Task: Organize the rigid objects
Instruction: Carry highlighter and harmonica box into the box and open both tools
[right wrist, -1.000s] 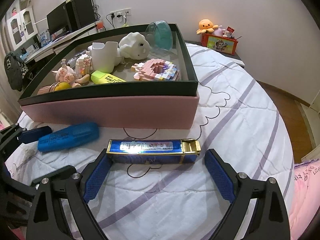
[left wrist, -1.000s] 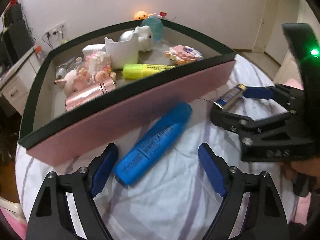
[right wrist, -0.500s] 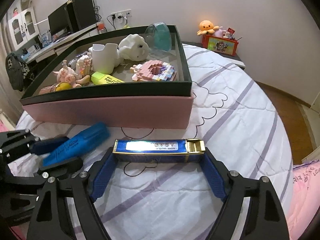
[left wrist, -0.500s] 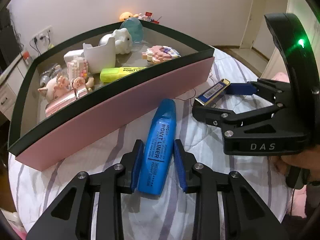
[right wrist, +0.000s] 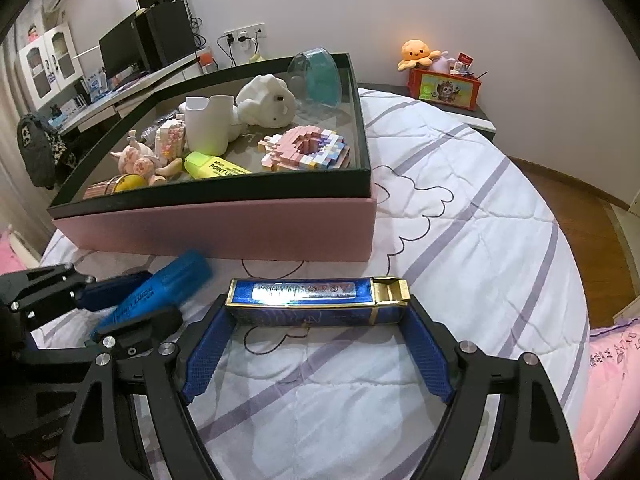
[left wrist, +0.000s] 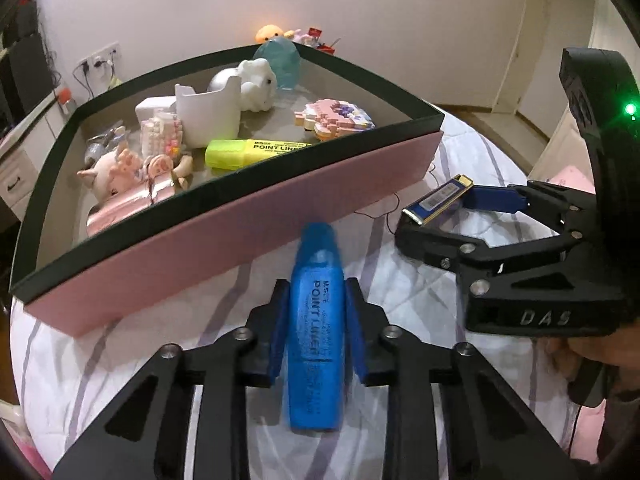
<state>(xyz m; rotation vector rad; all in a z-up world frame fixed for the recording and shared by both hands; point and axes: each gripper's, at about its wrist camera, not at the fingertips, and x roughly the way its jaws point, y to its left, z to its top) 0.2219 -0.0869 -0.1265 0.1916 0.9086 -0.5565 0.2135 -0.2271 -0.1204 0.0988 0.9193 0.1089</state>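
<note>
Highlighter, pinched by the left tool before the box; right tool clamps the harmonica endwise, both ready for boxing.

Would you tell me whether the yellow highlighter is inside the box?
Inside: the yellow highlighter lies on the box floor, among toys.

"POINT LINER" on blue highlighter (yellow highlighter too).
</note>
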